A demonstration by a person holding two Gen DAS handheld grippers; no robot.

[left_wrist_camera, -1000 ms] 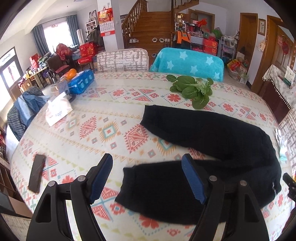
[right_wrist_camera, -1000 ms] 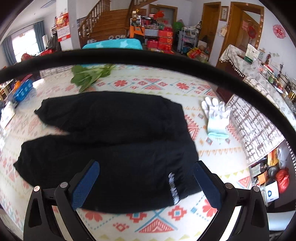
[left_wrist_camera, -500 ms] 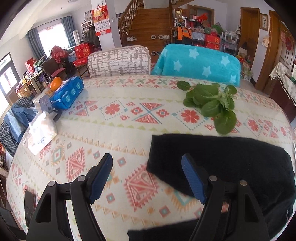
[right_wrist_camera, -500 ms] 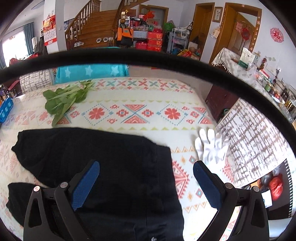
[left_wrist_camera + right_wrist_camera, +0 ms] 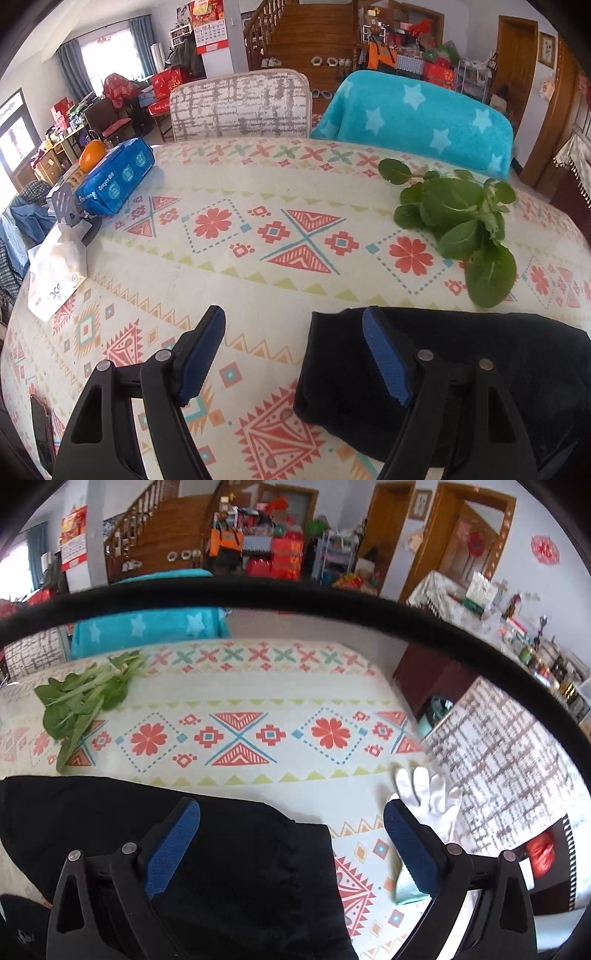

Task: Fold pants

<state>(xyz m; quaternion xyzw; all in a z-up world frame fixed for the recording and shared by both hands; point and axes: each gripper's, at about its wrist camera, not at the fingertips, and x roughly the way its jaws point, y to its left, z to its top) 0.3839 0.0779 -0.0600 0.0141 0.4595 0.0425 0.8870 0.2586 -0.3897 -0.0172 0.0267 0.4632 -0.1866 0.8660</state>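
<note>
Left wrist view: left tool [image 5: 293, 326] released, jaws wide and empty, hanging over the hem end of the black fabric pants [image 5: 461, 365], which lie flat on the patterned-cloth bench [image 5: 258, 266]; a bunch of leafy greens [image 5: 458, 221] sits just beyond. Right wrist view: right tool [image 5: 291, 821] also released and empty, over the pants' [image 5: 221, 867] other end, with a white glove [image 5: 428, 794] near the bench edge [image 5: 280, 686].

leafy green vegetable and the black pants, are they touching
Cannot tell. In the left wrist view the lowest leaf of the leafy green vegetable ends right at the black pants edge; no clear gap or overlap shows.
</note>
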